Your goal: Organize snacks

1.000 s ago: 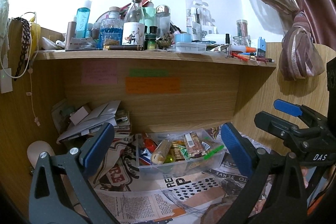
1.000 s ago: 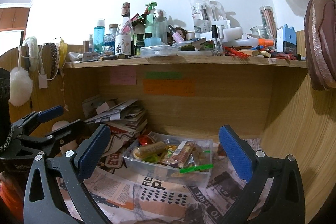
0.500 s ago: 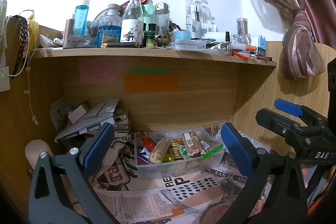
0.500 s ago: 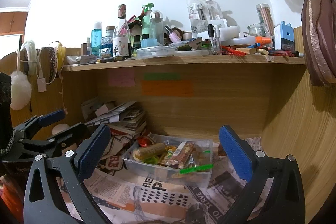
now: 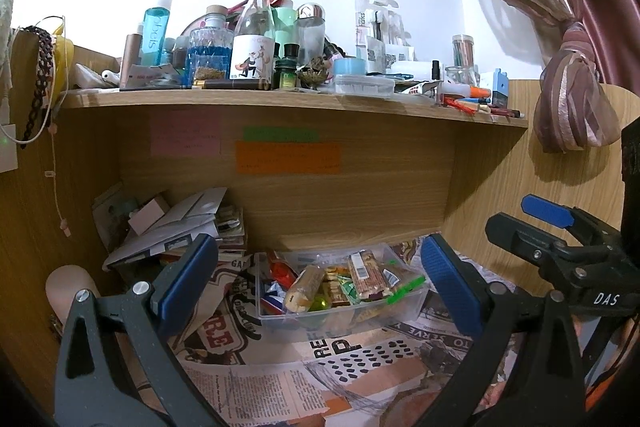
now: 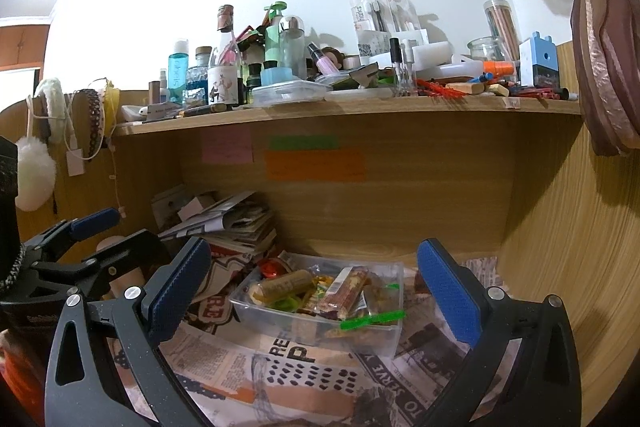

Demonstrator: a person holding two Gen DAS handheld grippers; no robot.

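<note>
A clear plastic box (image 5: 404,311) (image 6: 384,337) full of wrapped snacks sits on newspaper inside a wooden shelf bay. It holds a brown roll (image 5: 304,287) (image 6: 286,283), a long bar (image 5: 364,273) (image 6: 344,293) and a green clip (image 5: 406,289) (image 6: 372,319). My left gripper (image 5: 320,279) is open and empty in front of the box. My right gripper (image 6: 316,285) is open and empty, also in front of it. Each gripper shows at the edge of the other's view.
Newspaper (image 5: 360,355) lines the bay floor. A pile of papers and envelopes (image 5: 180,223) (image 6: 228,223) lies at the back left. The shelf above (image 5: 280,99) carries several bottles, jars and pens. A tied curtain (image 5: 572,99) hangs on the right.
Both views have shifted slightly; the box sits a little lower in the frames. Both grippers stay open and nothing in the box has moved.
</note>
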